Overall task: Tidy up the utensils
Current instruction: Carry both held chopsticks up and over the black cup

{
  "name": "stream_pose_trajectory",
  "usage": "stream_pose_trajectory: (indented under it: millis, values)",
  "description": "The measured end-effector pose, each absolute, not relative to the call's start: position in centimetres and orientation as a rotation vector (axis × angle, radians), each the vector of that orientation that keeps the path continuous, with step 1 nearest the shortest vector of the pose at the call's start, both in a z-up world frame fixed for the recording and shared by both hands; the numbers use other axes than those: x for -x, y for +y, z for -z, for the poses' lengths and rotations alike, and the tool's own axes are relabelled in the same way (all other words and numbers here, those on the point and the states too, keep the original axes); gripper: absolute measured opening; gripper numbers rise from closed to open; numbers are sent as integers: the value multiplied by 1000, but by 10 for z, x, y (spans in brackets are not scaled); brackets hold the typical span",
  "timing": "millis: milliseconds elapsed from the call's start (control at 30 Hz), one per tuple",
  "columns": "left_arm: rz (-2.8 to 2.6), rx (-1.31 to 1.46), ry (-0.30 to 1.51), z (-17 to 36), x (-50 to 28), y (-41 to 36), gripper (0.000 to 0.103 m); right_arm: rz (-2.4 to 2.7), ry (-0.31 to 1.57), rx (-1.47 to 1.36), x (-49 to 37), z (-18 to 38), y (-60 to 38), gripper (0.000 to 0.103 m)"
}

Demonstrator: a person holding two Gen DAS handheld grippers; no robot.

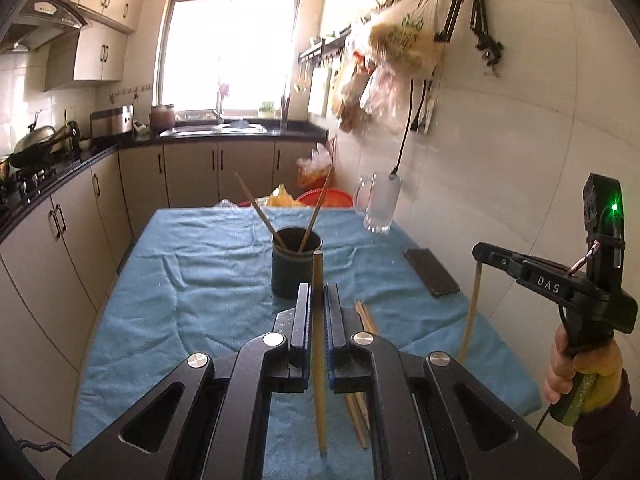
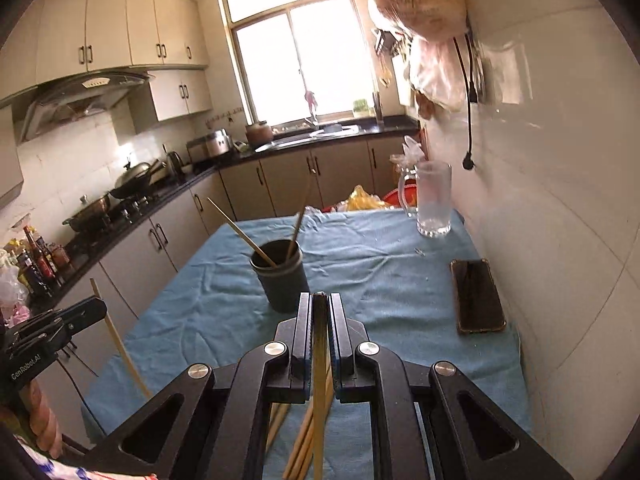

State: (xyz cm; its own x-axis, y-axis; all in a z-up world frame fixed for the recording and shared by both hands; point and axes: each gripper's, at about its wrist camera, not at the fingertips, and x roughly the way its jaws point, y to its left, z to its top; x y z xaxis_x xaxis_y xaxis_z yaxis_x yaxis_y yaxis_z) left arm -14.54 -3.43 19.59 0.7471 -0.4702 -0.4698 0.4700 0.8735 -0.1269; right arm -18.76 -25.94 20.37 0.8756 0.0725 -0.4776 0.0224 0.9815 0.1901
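Observation:
A dark cup (image 1: 295, 264) stands on the blue cloth (image 1: 192, 280) with two chopsticks (image 1: 316, 210) leaning in it; it also shows in the right wrist view (image 2: 282, 276). My left gripper (image 1: 319, 300) is shut on one wooden chopstick (image 1: 319, 344), held upright just short of the cup. My right gripper (image 2: 320, 312) is shut on another chopstick (image 2: 319, 380), also above the table near the cup. Loose chopsticks (image 1: 366, 316) lie on the cloth below the grippers, also in the right wrist view (image 2: 304, 440). Each gripper shows in the other's view, the right one (image 1: 480, 254) and the left one (image 2: 98, 304).
A black phone (image 1: 431, 272) lies on the cloth at the right, near the tiled wall. A glass mug (image 1: 380, 204) stands at the far right corner. Bags (image 1: 400, 40) hang on the wall above. Kitchen counters and a stove (image 1: 36, 176) run along the left.

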Motion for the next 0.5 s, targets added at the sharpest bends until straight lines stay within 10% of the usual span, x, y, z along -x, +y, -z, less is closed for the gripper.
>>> stream_pose_trajectory:
  millis: [500]
  values:
    - [487, 47, 438, -251, 81, -43, 5, -46, 397, -144, 134, -262, -246, 8]
